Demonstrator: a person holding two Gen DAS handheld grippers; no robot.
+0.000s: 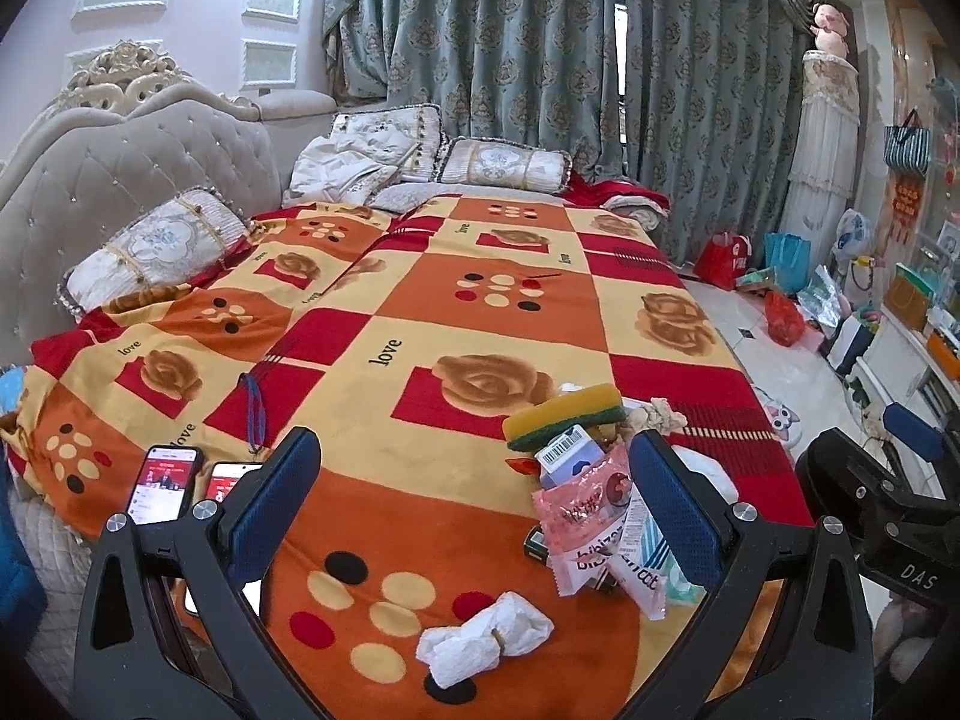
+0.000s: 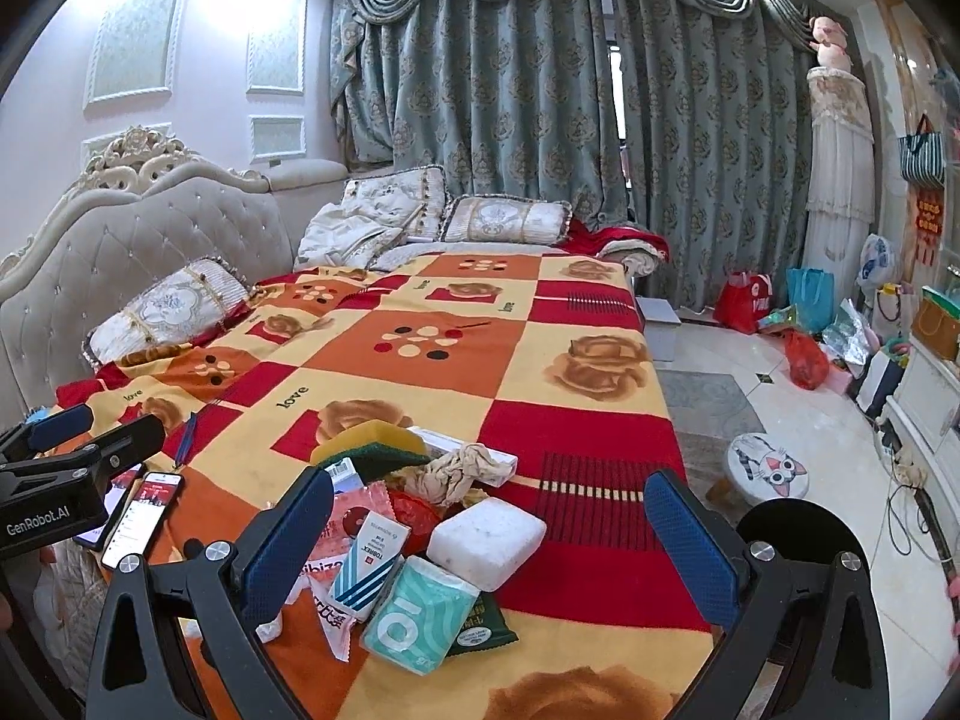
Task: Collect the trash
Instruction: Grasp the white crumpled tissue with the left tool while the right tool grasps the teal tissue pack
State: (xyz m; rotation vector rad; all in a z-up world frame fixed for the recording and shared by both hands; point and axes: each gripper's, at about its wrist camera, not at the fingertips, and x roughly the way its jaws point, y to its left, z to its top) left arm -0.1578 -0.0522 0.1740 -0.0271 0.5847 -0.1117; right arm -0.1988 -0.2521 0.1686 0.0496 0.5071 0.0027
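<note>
A heap of trash lies on the near right part of the patterned blanket. In the left wrist view it shows a yellow-green sponge, a barcoded box and a pink wrapper. A crumpled white tissue lies apart, between the open fingers of my left gripper. My right gripper is open and empty above a white foam block, a teal tissue pack, a crumpled beige tissue and a small blue-striped box.
Two lit phones lie at the blanket's near left edge beside a blue cord. Pillows and a tufted headboard stand to the left. Bags and a cat stool are on the floor to the right.
</note>
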